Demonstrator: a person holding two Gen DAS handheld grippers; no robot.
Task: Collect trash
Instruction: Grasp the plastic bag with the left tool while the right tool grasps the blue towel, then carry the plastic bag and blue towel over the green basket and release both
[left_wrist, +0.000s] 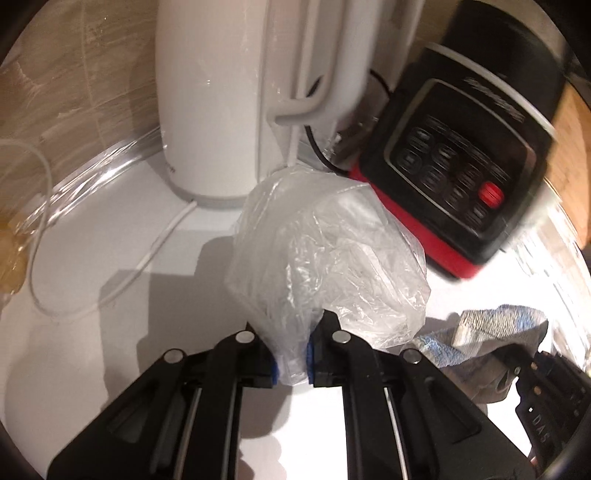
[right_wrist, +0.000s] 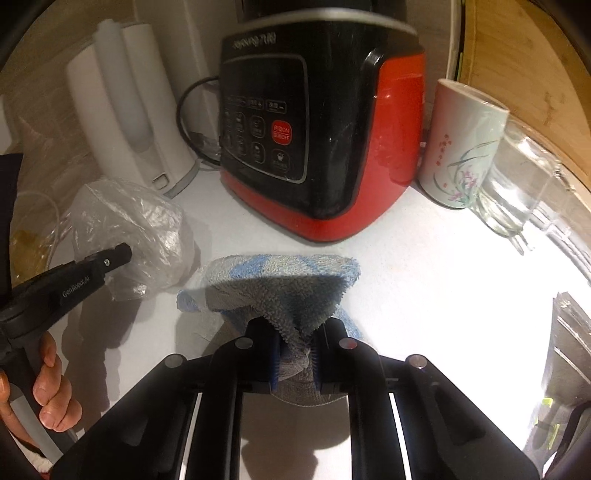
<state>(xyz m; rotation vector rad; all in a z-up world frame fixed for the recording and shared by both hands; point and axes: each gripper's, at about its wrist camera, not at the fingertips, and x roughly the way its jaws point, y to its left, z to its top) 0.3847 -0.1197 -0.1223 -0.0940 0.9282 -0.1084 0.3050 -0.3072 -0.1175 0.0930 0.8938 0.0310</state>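
Note:
A crumpled clear plastic bag (left_wrist: 325, 258) sits on the white counter in front of the kettle; it also shows at the left of the right wrist view (right_wrist: 129, 229). My left gripper (left_wrist: 291, 354) is shut on the bag's near end. My right gripper (right_wrist: 295, 354) is shut on a grey and blue cloth (right_wrist: 280, 284), which drapes forward onto the counter. The cloth and right gripper show at the lower right of the left wrist view (left_wrist: 480, 332). The left gripper's finger (right_wrist: 92, 266) shows in the right wrist view beside the bag.
A white electric kettle (left_wrist: 221, 99) with a white cord (left_wrist: 155, 247) stands behind the bag. A red and black appliance (right_wrist: 317, 140) stands at the back. A flowered ceramic cup (right_wrist: 461, 151) and a glass mug (right_wrist: 517, 188) stand to its right. A wooden board (right_wrist: 524, 62) leans behind.

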